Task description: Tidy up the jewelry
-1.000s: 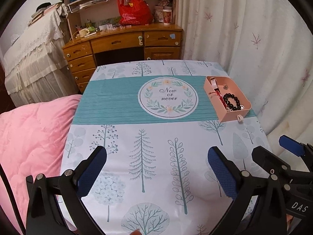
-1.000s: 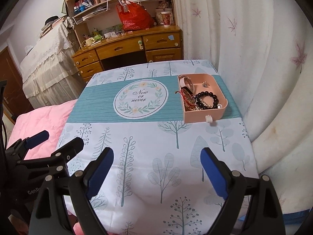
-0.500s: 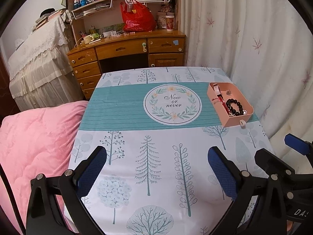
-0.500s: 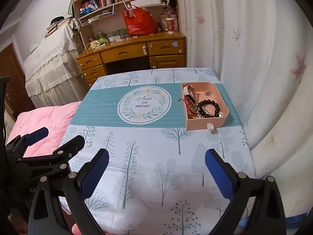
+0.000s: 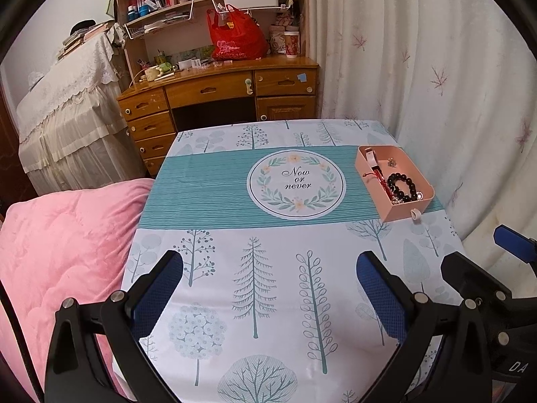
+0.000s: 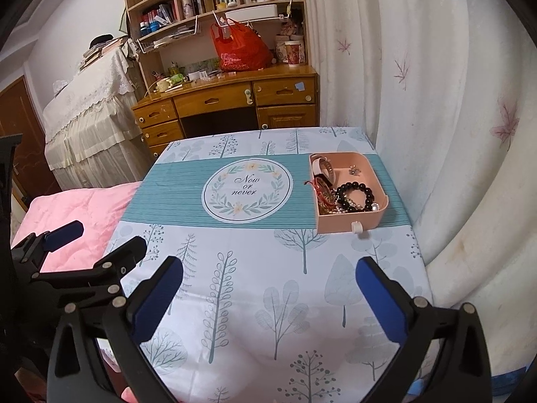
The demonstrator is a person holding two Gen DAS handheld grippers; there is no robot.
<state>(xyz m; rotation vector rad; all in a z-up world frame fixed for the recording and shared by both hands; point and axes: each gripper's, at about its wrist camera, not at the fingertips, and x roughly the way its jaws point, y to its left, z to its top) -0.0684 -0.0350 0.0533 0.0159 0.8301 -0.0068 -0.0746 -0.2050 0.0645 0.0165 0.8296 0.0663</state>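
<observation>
A pink tray point(image 5: 402, 209) point(image 6: 349, 223) sits on the teal band at the table's right side. In it lie a black bead bracelet point(image 5: 401, 184) point(image 6: 355, 194), a red string bracelet point(image 5: 379, 176) point(image 6: 322, 191), a pale-strapped watch point(image 5: 371, 156) point(image 6: 324, 168), a small charm point(image 6: 353, 169) and some pearly beads. My left gripper point(image 5: 268, 265) hangs open over the near part of the cloth, holding nothing. My right gripper point(image 6: 270, 268) hovers beside it to the right. Its jaws are opening and nothing is between them. Both are well short of the tray.
The table wears a tree-print cloth point(image 5: 255, 288) with a round "Now or never" emblem point(image 5: 297, 183). A pink quilt point(image 5: 67, 252) lies against its left edge. A white curtain point(image 6: 453, 134) hangs close on the right. A wooden desk point(image 5: 218, 94) stands beyond the far edge.
The right gripper's jaws have spread wider. Both views have shifted only slightly. The tray and its jewelry lie as before.
</observation>
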